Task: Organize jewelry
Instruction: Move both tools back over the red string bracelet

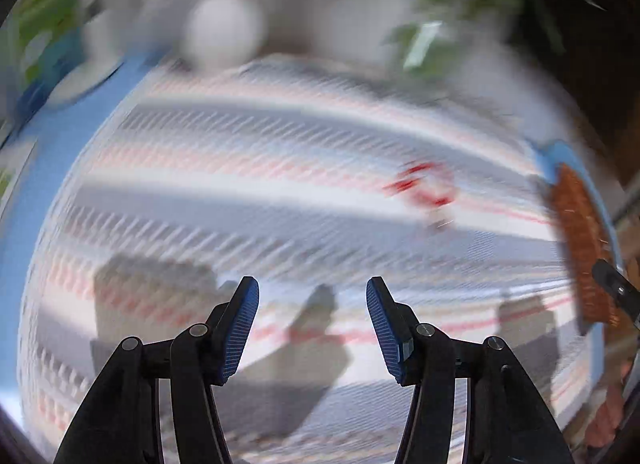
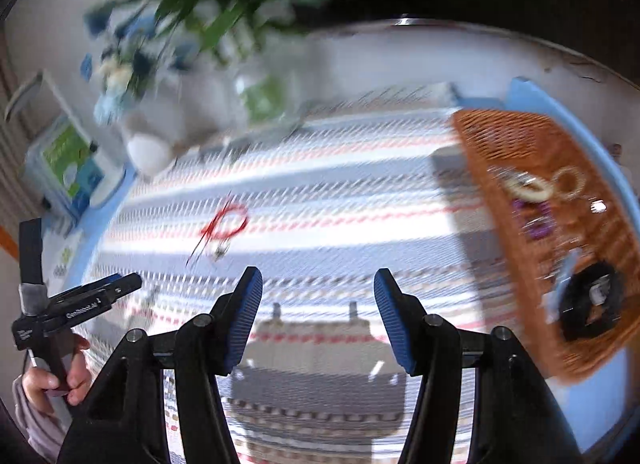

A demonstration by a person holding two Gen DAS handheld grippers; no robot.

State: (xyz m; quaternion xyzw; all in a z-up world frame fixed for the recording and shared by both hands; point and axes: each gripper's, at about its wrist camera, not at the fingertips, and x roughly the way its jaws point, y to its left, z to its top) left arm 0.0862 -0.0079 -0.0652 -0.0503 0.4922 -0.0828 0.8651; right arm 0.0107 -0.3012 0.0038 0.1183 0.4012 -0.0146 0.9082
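Observation:
A red cord bracelet [image 1: 428,187] lies on the striped cloth, ahead and right of my open, empty left gripper [image 1: 312,308]. It also shows in the right wrist view [image 2: 226,223], ahead and left of my open, empty right gripper [image 2: 318,304]. A brown wicker tray [image 2: 552,223] at the right holds pale rings [image 2: 532,187], purple beads [image 2: 534,219] and a black bracelet [image 2: 592,304]. The tray's edge [image 1: 580,240] shows at the far right of the left wrist view. Both views are motion-blurred.
A striped woven cloth [image 2: 340,191] covers a blue table [image 2: 560,103]. At the back stand a white round object [image 1: 224,29], a potted plant [image 2: 216,3], blue flowers [image 2: 120,63] and a green-and-blue box [image 2: 68,159]. The left gripper's tool [image 2: 80,304] and hand show at left.

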